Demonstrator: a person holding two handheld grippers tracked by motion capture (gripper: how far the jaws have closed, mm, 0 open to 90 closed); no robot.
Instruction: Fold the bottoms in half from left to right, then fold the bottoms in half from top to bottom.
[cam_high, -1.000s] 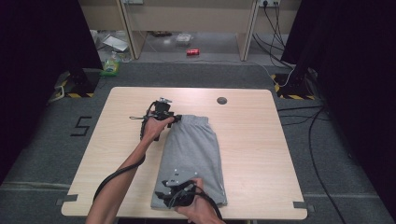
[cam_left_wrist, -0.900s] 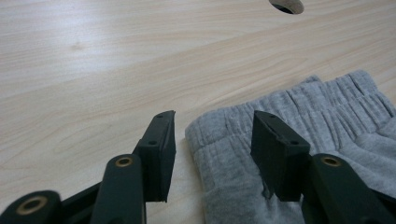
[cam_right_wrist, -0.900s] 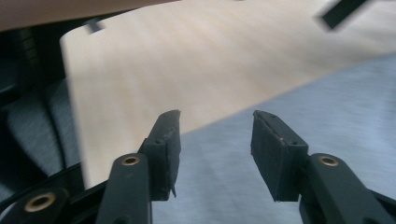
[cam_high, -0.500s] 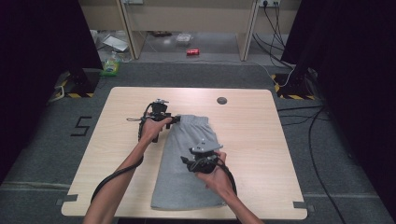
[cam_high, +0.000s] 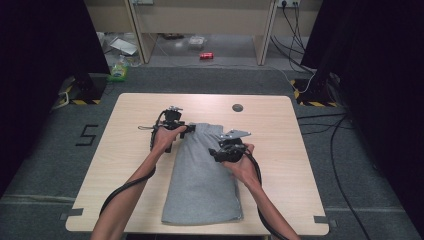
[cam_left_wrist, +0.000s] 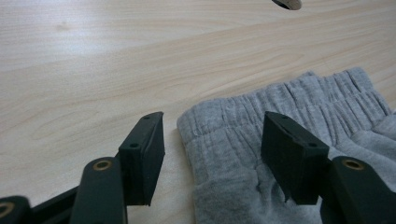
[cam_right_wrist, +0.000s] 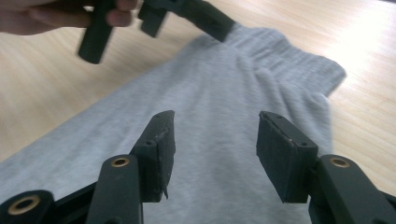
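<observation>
Lying along the bench's middle, grey shorts (cam_high: 202, 180), left gripper (cam_high: 186, 129) open at waistband corner, jaws just widened, right gripper (cam_high: 218, 151) likewise open above the cloth.

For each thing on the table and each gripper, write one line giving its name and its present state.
Grey shorts: folded lengthwise, lying flat, waistband at the far end.
Left gripper: open, jaws just opening, astride the waistband corner, pads not pressing.
Right gripper: open, jaws just opening, nothing pinched, above the middle of the shorts.
Table: level, light wood.
Round dark cap: set into the tabletop, untouched.
</observation>
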